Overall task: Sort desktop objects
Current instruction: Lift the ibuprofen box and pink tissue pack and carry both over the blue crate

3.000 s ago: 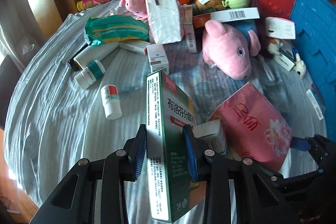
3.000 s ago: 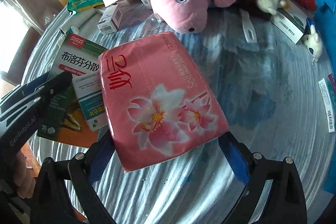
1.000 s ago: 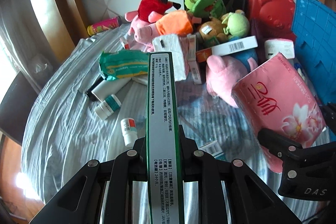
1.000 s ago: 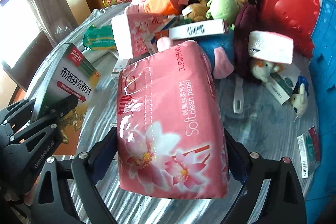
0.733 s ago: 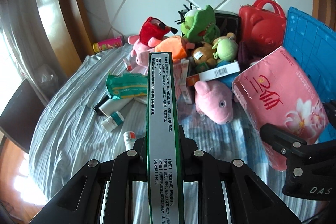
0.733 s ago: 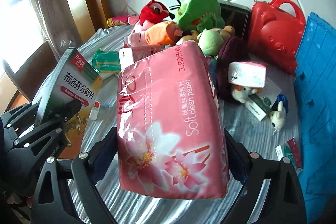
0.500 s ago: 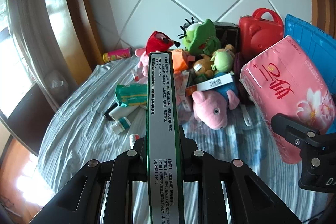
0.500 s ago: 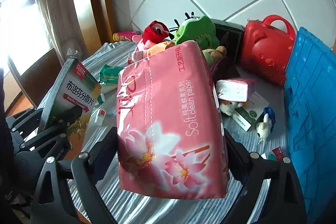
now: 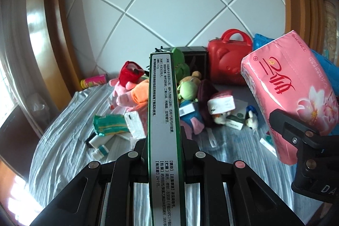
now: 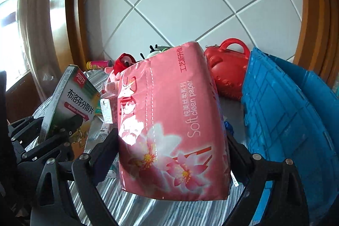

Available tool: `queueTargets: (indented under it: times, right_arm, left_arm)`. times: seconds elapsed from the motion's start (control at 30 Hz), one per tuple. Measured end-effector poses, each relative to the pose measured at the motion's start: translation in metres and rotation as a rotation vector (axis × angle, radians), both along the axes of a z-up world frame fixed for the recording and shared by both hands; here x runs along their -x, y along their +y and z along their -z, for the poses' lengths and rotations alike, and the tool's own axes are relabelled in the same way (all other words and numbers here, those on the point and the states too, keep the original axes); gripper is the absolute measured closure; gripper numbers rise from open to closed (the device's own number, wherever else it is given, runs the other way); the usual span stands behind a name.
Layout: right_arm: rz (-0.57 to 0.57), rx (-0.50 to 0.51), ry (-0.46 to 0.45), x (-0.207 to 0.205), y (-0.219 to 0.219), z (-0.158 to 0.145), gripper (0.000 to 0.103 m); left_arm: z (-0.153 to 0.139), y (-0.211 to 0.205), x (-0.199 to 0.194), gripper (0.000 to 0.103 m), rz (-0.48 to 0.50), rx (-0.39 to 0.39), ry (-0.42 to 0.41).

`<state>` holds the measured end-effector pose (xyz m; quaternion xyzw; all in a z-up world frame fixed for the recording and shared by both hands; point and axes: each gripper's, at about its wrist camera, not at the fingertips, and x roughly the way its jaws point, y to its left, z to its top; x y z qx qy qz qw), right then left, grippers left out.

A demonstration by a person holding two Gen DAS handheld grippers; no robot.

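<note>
Both held aloft above the table (image 9: 63, 147): left claw (image 9: 164, 154) clenched on 1 green box (image 9: 164, 120), long axis pointing forward; right claw (image 10: 171, 152) grasping pink tissue pack (image 10: 169, 120). Blue crate (image 10: 286, 120) just right of pack, probably nearest drop.

We hold both grippers raised above table, side by side. Our left gripper (image 9: 164, 141) jaws clamp narrow medicine box (image 9: 164, 120) edge-on. Our right gripper (image 10: 171, 141) jaws spread wide, squeezing tissue pack (image 10: 169, 120).
</note>
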<state>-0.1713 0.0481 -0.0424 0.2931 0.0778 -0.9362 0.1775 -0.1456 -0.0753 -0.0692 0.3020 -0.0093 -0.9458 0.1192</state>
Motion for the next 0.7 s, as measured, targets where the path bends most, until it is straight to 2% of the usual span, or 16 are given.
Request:
queueTargets:
  times: [0.23,0.4,0.5,0.7]
  right_arm:
    - [0.083,0.017,0.036,-0.013,0.027,-0.026,0.01]
    - [0.12,0.043,0.095,-0.02,0.065,-0.056,0.01]
    - [0.14,0.068,0.131,-0.019,0.101,-0.074,0.01]
    - [0.167,0.095,0.207,-0.013,0.198,-0.102,0.01]
  left_arm:
    - [-0.022,0.025,0.0,0.085,0.081,0.001,0.049]
    - [-0.044,0.059,0.002,0.085,0.101,0.019,0.094]
    - [-0.06,0.084,0.004,0.085,0.109,0.031,0.126]
    - [-0.1,0.171,0.013,0.085,0.098,0.054,0.23]
